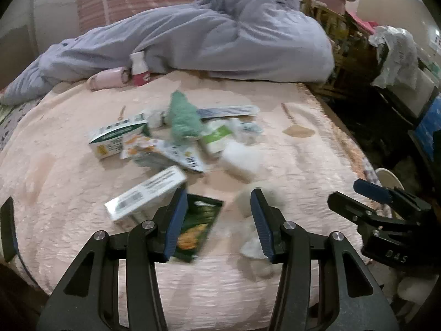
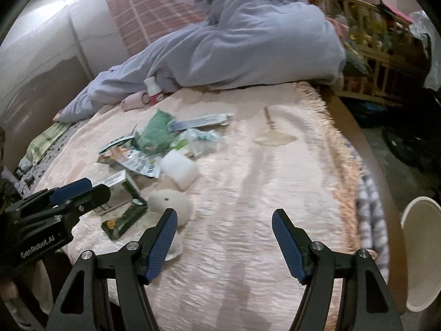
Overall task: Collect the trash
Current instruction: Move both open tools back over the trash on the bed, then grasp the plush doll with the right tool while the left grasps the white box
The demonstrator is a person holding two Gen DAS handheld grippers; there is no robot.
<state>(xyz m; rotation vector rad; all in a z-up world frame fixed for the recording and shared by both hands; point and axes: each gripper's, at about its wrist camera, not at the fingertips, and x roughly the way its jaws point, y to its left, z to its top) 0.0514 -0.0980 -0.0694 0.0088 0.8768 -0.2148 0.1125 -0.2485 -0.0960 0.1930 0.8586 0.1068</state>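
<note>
A blurred heap of white cartons, torn wrappers and crumpled green paper (image 1: 183,117) lay mid-bed on the pink fringed bedspread (image 1: 303,151). Left gripper (image 1: 217,201) partly open, empty, just short of the heap; right gripper (image 2: 224,219) wider, empty, over bare cloth beside it.
</note>
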